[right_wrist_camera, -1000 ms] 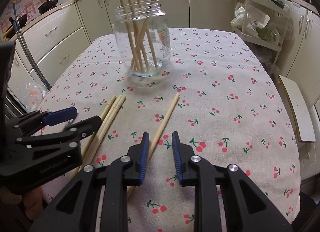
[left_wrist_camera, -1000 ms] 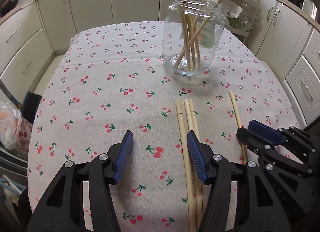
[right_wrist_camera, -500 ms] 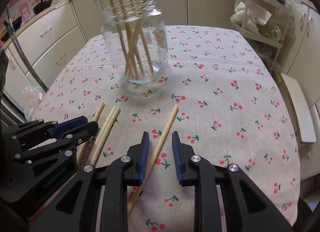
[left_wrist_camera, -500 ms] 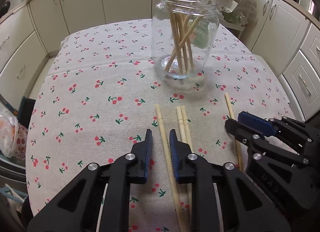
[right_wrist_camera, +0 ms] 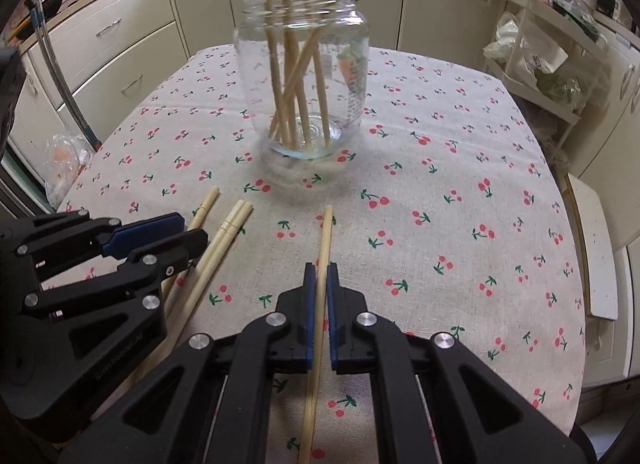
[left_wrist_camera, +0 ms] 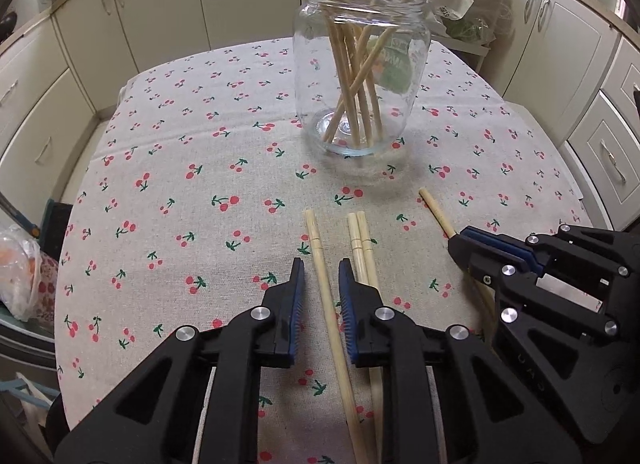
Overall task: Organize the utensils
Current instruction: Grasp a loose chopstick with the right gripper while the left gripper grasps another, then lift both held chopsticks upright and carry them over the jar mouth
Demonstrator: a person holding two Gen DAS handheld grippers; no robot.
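A glass jar [left_wrist_camera: 362, 75] holding upright chopsticks stands mid-table [left_wrist_camera: 168, 167]. Near the front edge, the left gripper [left_wrist_camera: 321, 280] straddles one chopstick [left_wrist_camera: 320, 260], jaws apart; the right gripper [right_wrist_camera: 320, 284] pinches another chopstick [right_wrist_camera: 325, 240]. Both point toward the jar.

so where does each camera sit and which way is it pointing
Left wrist: on the left tongs, facing forward over a chopstick toward the glass jar; right tongs show at right.
Right wrist: on the right tongs, pinching a chopstick, facing the jar; left tongs at left.
Both share jar, loose chopsticks, cherry tablecloth.
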